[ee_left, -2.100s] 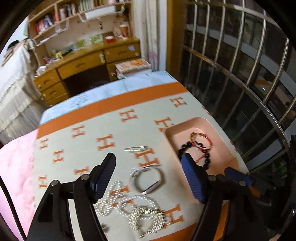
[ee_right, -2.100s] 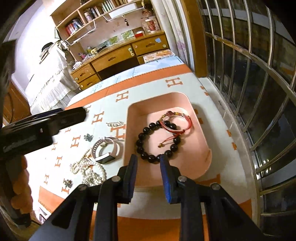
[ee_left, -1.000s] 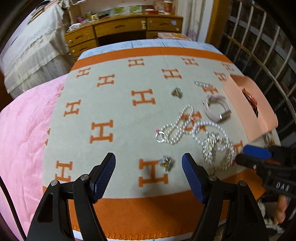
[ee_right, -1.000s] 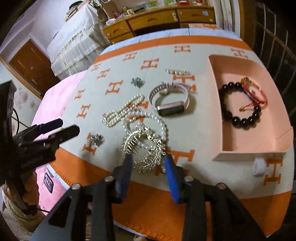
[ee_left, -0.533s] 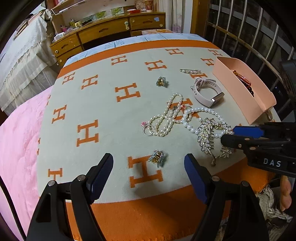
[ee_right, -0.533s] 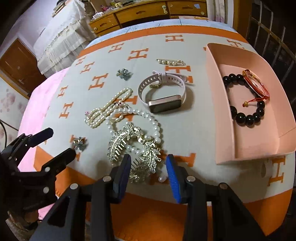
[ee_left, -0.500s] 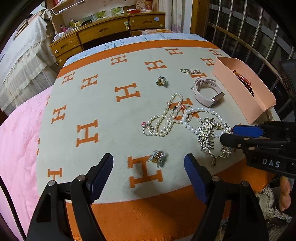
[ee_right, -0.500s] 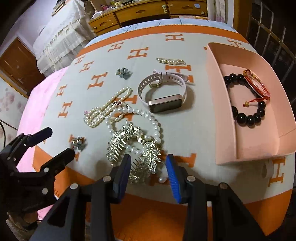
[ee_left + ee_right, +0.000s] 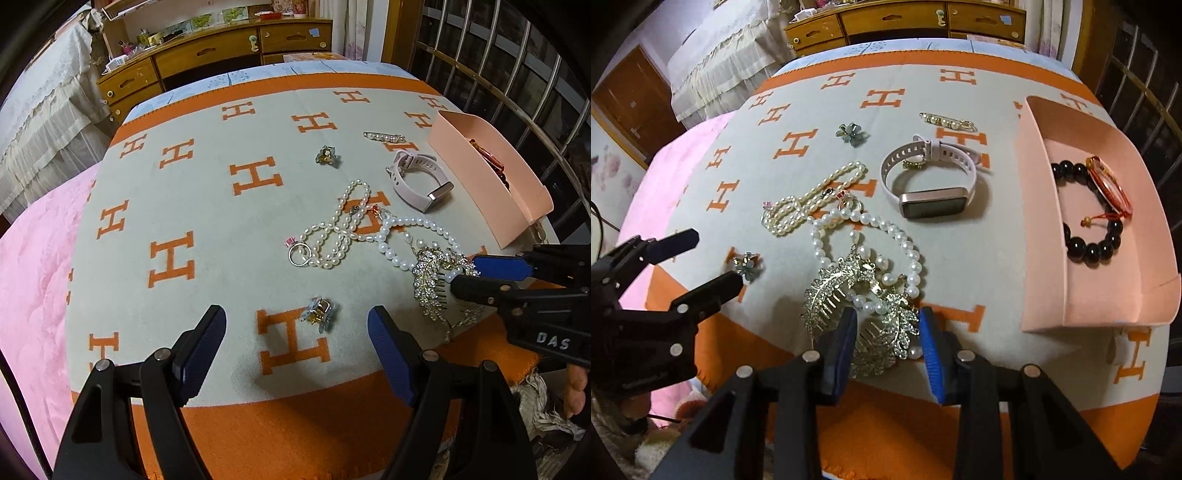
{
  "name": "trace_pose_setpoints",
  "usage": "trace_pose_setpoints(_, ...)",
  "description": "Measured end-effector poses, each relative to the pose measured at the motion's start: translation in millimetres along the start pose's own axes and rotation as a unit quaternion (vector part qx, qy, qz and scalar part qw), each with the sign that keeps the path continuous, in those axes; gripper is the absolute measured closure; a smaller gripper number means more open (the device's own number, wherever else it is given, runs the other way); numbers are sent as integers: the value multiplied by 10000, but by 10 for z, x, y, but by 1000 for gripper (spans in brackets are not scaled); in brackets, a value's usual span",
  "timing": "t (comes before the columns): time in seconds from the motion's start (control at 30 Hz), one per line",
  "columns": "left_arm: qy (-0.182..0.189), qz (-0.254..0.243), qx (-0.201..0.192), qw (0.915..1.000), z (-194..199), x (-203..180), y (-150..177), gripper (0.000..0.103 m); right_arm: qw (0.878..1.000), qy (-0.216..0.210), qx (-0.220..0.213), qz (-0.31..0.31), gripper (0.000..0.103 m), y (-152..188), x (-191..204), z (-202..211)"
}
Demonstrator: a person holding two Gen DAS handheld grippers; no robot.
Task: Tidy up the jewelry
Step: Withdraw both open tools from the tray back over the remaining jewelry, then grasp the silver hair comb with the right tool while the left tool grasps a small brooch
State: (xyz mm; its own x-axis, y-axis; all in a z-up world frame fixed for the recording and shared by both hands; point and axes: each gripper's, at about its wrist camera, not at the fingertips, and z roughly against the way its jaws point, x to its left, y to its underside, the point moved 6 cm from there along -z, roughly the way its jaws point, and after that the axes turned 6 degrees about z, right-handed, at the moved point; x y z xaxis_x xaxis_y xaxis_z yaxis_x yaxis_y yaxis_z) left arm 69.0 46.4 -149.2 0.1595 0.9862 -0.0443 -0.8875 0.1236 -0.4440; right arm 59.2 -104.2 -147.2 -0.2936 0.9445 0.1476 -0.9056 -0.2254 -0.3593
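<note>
Right tongs (image 9: pixel 886 334) closing around hair comb (image 9: pixel 857 295); left tongs (image 9: pixel 295 332) open over clip (image 9: pixel 317 313).

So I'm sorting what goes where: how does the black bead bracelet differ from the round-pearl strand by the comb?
The black bead bracelet lies inside the pink tray; the round-pearl strand lies out on the blanket. The bracelet's beads are dark and glossy, the strand's white. The bracelet touches a red cord bracelet; the strand is tangled with the gold leaf comb. Both are beaded loops lying flat.
</note>
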Motion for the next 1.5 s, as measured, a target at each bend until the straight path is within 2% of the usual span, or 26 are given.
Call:
trace_pose_setpoints(0.23, 18, 21, 107, 9999, -41, 1, -3, 25, 9995, -71, -304, 70, 69, 16, 7, 154)
trace_pose_setpoints(0.37, 33, -41, 154, 9999, -63, -37, 6, 25, 9992, 3, -341, 225, 69, 38, 24, 199)
trace_pose_setpoints(0.6, 39, -102, 204, 9997, -132, -98, 3, 26, 9981, 119, 122, 588, 68, 208, 37, 112)
trace_pose_setpoints(0.8, 138, -140, 208, 9996, -144, -102, -4, 26, 9975, -166, 411, 558, 68, 303, 37, 95)
trace_pose_setpoints(0.87, 200, -156, 214, 9994, -148, -106, -4, 29, 9968, -257, 472, 593, 68, 297, 39, 96)
trace_pose_setpoints(0.93, 214, -158, 250, 9993, -166, -104, 1, 38, 9965, -268, 476, 637, 68, 282, 32, 92)
trace_pose_setpoints(1.1, 289, -86, 405, 9987, -235, -88, 23, 53, 9945, -113, 474, 922, 68, 212, 26, 56)
trace_pose_setpoints(1.27, 374, 8, 414, 9984, -245, -53, 20, 55, 9894, 64, 498, 1362, 68, 149, 100, 6)
trace_pose_setpoints(1.4, 428, 90, 421, 9982, -248, -28, 12, 56, 9792, 379, 477, 1937, 68, 134, 210, -45)
trace_pose_setpoints(1.43, 425, 97, 416, 9982, -249, -25, 11, 58, 9771, 412, 451, 2039, 71, 133, 232, -46)
trace_pose_setpoints(1.47, 408, 100, 407, 9983, -246, -20, 14, 60, 9761, 390, 428, 2093, 81, 133, 247, -42)
trace_pose_setpoints(1.5, 390, 105, 396, 9984, -242, -14, 18, 66, 9762, 387, 430, 2088, 81, 128, 246, -38)
